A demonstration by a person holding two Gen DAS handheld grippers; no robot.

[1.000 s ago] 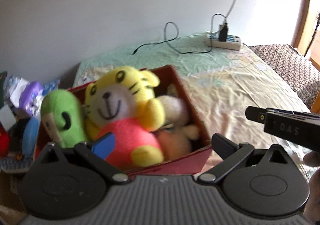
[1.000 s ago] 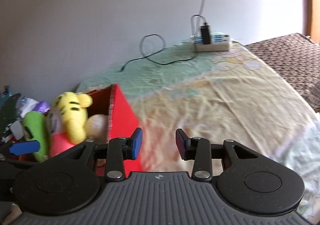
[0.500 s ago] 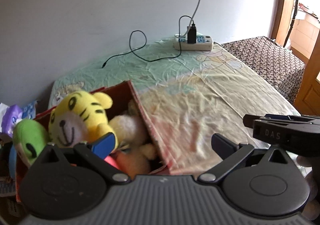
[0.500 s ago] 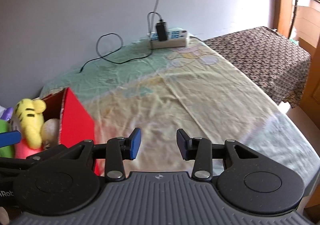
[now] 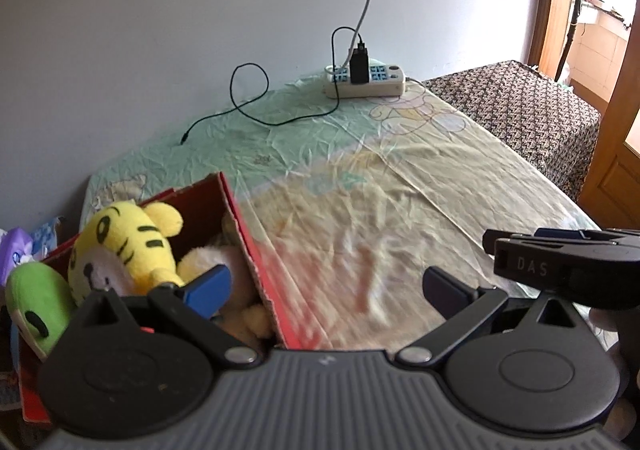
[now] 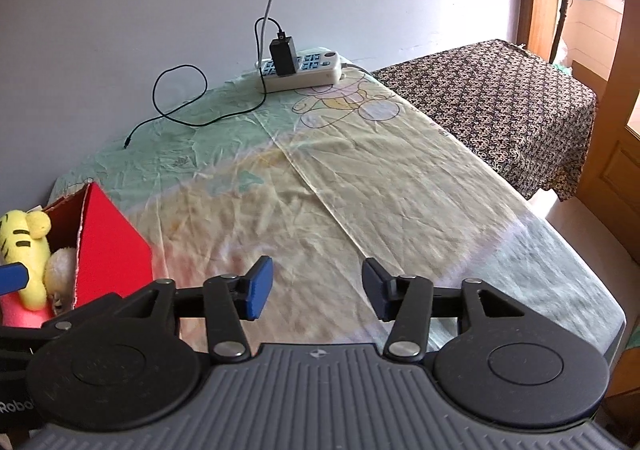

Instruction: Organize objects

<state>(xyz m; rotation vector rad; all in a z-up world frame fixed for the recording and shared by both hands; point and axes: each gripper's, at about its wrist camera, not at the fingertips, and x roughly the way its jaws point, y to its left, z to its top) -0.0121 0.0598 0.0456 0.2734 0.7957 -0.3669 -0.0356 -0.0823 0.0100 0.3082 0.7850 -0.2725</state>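
A red cardboard box stands at the near left of the cloth-covered table. It holds a yellow tiger plush, a green plush and a cream plush. My left gripper is open wide, its left finger over the box, nothing between the jaws. My right gripper hovers over bare cloth to the right of the box; its jaws are opening and hold nothing. The right gripper's body shows at the right of the left wrist view.
A white power strip with a black charger and looping black cable lies at the far edge by the wall. A brown patterned cloth covers the surface to the right. Packets lie left of the box.
Both views have swung to the right, so the box and plush toys slid toward the left edge. The right gripper's jaws have spread wider.
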